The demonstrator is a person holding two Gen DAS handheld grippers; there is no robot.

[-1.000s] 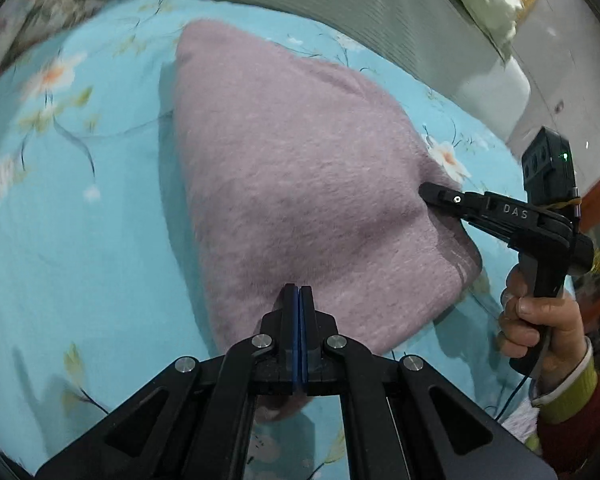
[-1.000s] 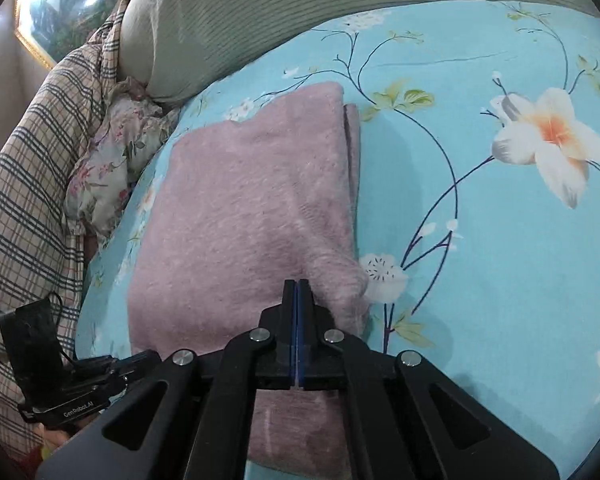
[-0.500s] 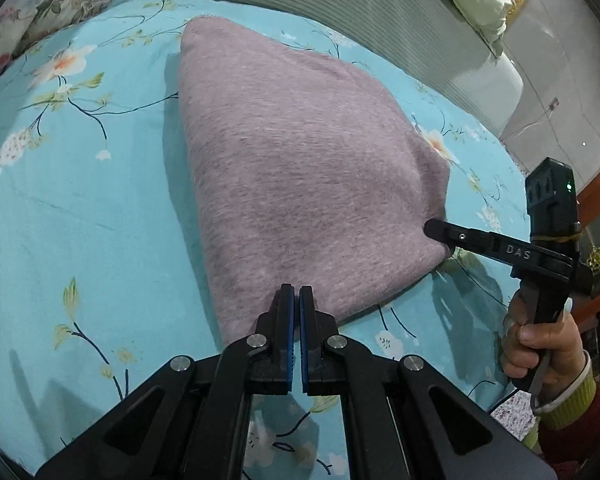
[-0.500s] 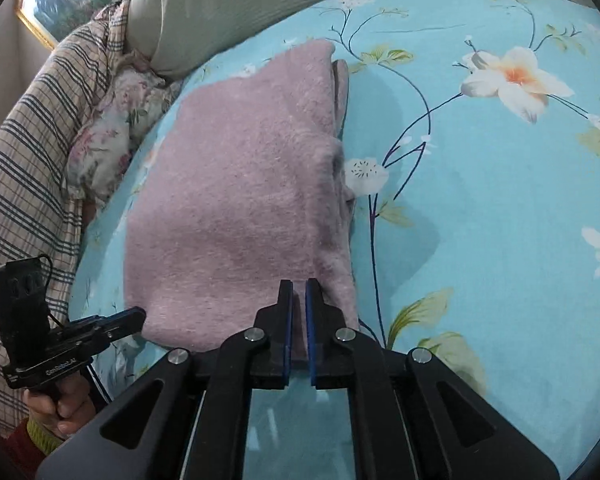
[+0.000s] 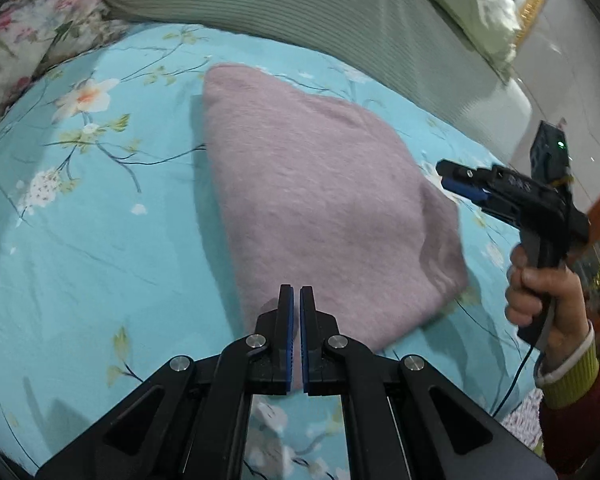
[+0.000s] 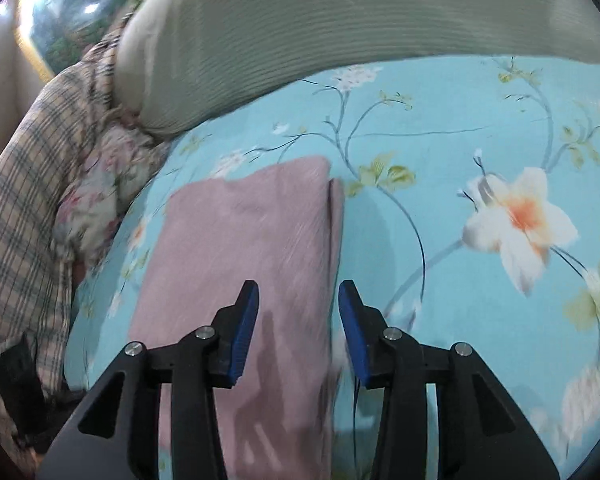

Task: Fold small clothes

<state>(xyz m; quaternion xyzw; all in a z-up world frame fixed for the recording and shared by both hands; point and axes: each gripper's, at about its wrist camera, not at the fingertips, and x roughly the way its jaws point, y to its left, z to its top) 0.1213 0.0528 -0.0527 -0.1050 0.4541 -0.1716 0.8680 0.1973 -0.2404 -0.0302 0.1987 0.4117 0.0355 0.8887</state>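
The garment point(image 5: 320, 208) is a mauve knit piece lying folded flat on the bed point(image 5: 92, 240), on the blue floral sheet; in the right wrist view a second layer edge shows along its right side point(image 6: 336, 216), so at least 1 fold is in place. The left hand-held gripper point(image 5: 296, 300) is clenched to a narrow slit with nothing between its pads, poised over the near edge of the garment. The right hand-held gripper point(image 6: 298, 300) is opening, its jaws apart over the garment's right edge with no cloth pinched. Judged step: release after a fold, both tools clear of the fabric. The next move calls for either 1 more fold, gripping 2 corners of 1 edge evenly, or leaving the garment as finished; avoid dragging the top layer askew.
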